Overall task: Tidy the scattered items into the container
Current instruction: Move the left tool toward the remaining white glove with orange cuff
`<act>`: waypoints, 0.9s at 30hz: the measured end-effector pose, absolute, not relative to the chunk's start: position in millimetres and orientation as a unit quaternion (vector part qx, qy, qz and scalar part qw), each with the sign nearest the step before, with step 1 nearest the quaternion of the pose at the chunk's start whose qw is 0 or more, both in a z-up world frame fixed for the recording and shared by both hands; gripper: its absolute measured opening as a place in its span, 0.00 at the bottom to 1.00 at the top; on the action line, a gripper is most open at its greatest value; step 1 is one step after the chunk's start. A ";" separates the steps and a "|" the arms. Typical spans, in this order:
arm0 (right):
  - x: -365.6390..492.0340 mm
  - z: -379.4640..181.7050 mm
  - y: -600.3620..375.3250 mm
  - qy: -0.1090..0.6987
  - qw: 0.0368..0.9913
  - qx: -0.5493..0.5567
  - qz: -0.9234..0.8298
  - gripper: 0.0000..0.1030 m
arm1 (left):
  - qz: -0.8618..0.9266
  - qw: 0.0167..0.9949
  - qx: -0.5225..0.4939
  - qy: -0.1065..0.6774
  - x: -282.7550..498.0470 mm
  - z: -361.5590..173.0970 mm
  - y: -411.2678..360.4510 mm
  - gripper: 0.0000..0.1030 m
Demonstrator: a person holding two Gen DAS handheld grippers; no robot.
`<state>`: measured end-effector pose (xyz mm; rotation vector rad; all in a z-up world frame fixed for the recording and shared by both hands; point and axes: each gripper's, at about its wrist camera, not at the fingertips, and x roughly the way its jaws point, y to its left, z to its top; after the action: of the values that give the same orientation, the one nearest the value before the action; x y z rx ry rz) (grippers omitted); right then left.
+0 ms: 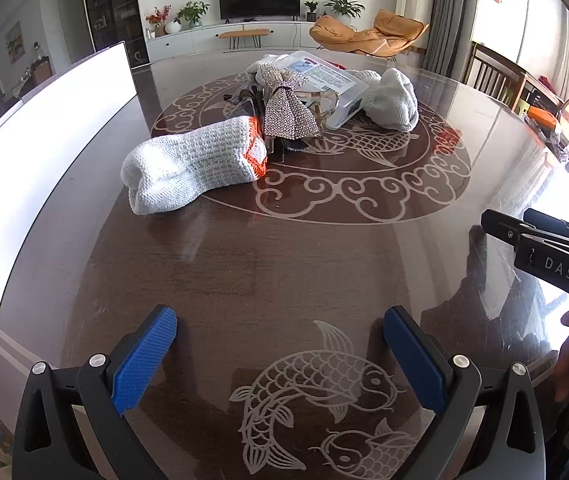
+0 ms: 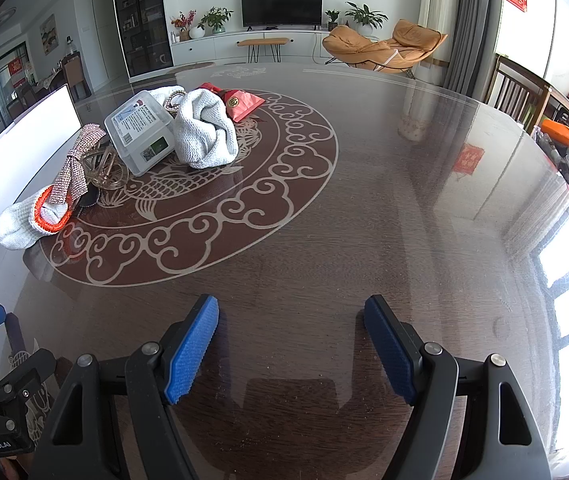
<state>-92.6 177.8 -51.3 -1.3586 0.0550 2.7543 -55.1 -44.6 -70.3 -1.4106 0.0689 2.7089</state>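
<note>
Across the dark patterned table (image 1: pixel 284 264) I see both grippers spread wide and empty, and the rolled sock (image 1: pixel 192 164) lies upper left of my left gripper (image 1: pixel 280 344), long axis crosswise, nearer than my right gripper (image 2: pixel 290 338), beside the plastic box (image 1: pixel 324 84).

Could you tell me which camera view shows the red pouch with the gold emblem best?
The right wrist view: the red pouch with the gold emblem lies in plain sight behind the bundled white knitted cloth. The left wrist view shows only a red sliver behind the clear plastic container.
</note>
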 end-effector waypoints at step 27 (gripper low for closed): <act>-92.5 -51.2 177.6 0.018 0.035 -0.442 0.896 0.74 | 0.871 0.091 -0.478 0.067 -91.2 -45.1 -82.2 1.00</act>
<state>-92.5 177.6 -51.2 -1.3591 0.0544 2.7542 -91.2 -82.2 -45.1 -1.4208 0.1987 2.5885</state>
